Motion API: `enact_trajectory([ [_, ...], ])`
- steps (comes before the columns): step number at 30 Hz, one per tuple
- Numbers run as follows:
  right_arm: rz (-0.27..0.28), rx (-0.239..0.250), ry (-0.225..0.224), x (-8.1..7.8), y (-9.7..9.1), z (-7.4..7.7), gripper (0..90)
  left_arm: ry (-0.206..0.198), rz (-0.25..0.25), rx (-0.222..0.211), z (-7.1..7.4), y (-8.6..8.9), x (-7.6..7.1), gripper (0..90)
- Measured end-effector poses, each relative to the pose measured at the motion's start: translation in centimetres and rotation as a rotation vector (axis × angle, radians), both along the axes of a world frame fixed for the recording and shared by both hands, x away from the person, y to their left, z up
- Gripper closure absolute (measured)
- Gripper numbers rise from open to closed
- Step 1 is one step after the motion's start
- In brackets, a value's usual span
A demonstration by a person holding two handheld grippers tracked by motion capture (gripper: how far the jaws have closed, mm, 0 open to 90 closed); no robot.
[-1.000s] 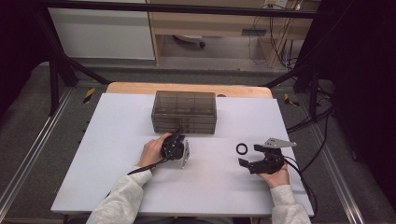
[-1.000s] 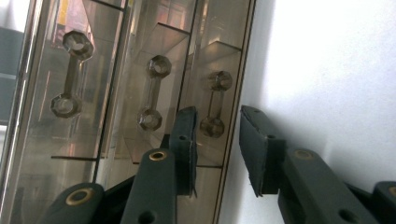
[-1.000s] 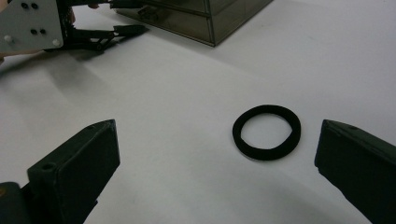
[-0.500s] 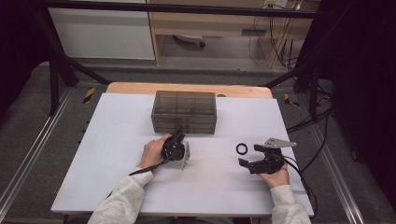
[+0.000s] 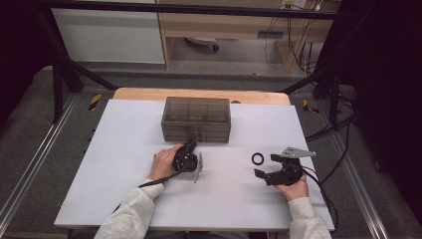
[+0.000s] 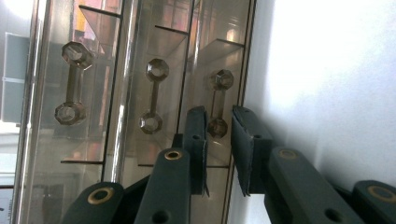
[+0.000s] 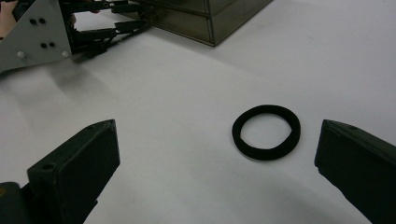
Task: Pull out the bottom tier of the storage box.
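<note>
The left claw (image 6: 218,135) is narrowing its jaws around the dumbbell-shaped clear handle (image 6: 215,103) on the smoky transparent plastic drawer box (image 5: 196,119) near the desk's far edge, not yet pinching; we are readying a pull.

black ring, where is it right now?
The black ring lies flat on the white table, right of centre in the high view, just ahead of the open right gripper and apart from the smoked drawer box.

White tabletop (image 5: 124,164), grey carpet floor (image 5: 30,144), wooden desk (image 5: 239,25) behind
</note>
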State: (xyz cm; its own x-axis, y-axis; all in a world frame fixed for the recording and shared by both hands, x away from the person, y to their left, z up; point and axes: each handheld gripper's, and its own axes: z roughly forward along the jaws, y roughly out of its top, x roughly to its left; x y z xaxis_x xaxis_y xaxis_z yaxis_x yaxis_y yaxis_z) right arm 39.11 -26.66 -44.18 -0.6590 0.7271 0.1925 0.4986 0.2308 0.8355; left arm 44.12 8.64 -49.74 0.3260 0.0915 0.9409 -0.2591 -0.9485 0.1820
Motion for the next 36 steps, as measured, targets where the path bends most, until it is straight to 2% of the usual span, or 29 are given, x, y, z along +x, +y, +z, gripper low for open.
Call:
enact_trajectory([
  [16,0.001,-0.002,-0.001,0.02,0.01,-0.03,0.4,-0.053,-0.003,0.041,-0.33,-0.09,-0.11,79.0],
  [36,0.001,-0.003,-0.001,0.02,-0.01,-0.02,0.4,-0.072,0.002,0.059,-0.51,-0.22,-0.23,79.7],
])
